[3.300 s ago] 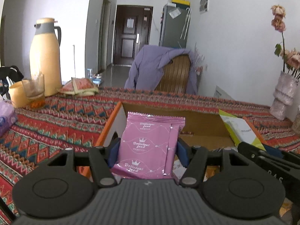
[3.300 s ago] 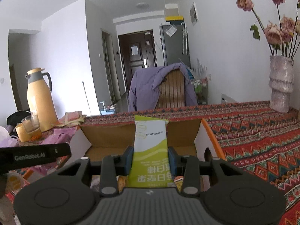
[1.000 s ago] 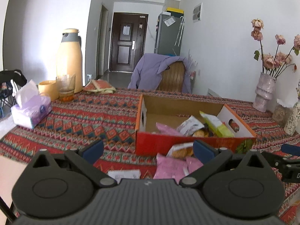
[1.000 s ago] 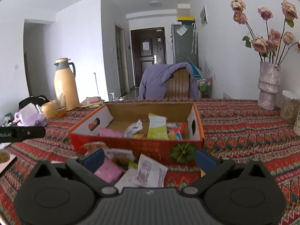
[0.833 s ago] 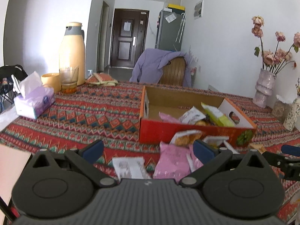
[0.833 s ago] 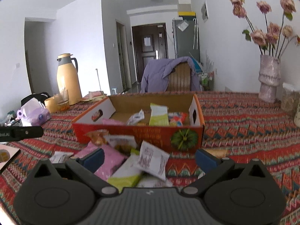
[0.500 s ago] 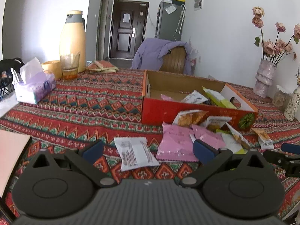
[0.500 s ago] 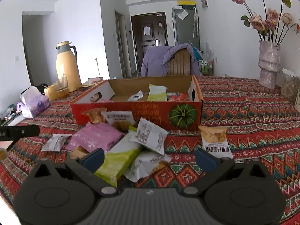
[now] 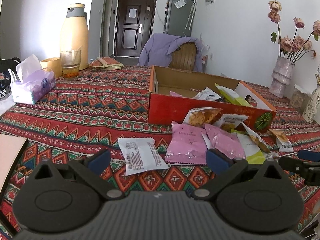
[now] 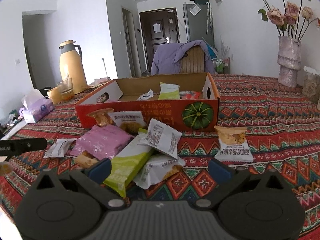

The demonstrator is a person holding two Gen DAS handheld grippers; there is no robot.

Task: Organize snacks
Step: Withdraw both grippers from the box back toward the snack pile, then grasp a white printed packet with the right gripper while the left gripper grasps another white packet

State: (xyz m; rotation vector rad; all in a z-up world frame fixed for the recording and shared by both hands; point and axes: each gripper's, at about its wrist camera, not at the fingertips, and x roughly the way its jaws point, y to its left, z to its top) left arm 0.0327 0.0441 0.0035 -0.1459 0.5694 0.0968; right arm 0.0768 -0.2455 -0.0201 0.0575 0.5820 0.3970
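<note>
A red cardboard box [image 9: 202, 111] [image 10: 200, 118] stands on the patterned tablecloth with a few snack packets inside, among them a green one [image 10: 169, 92]. Loose packets lie in front of it: a white packet [image 9: 141, 155], pink packets [image 9: 187, 143] [image 10: 102, 142], a green-and-white packet [image 10: 130, 164], a white printed packet [image 10: 162, 138] and a cracker packet [image 10: 233, 145]. My left gripper [image 9: 158, 161] is open and empty above the white and pink packets. My right gripper [image 10: 160, 169] is open and empty above the pile.
A yellow thermos [image 9: 74, 37], a glass [image 9: 70, 64] and a purple tissue box [image 9: 33, 86] stand at the far left. A vase of dried roses [image 10: 289, 60] stands at the right. A chair with a purple jacket [image 10: 180, 60] is behind the table.
Both grippers let go of their packets into the box, opened, and pulled back and tilted down. The loose packets in front of the box have come into view.
</note>
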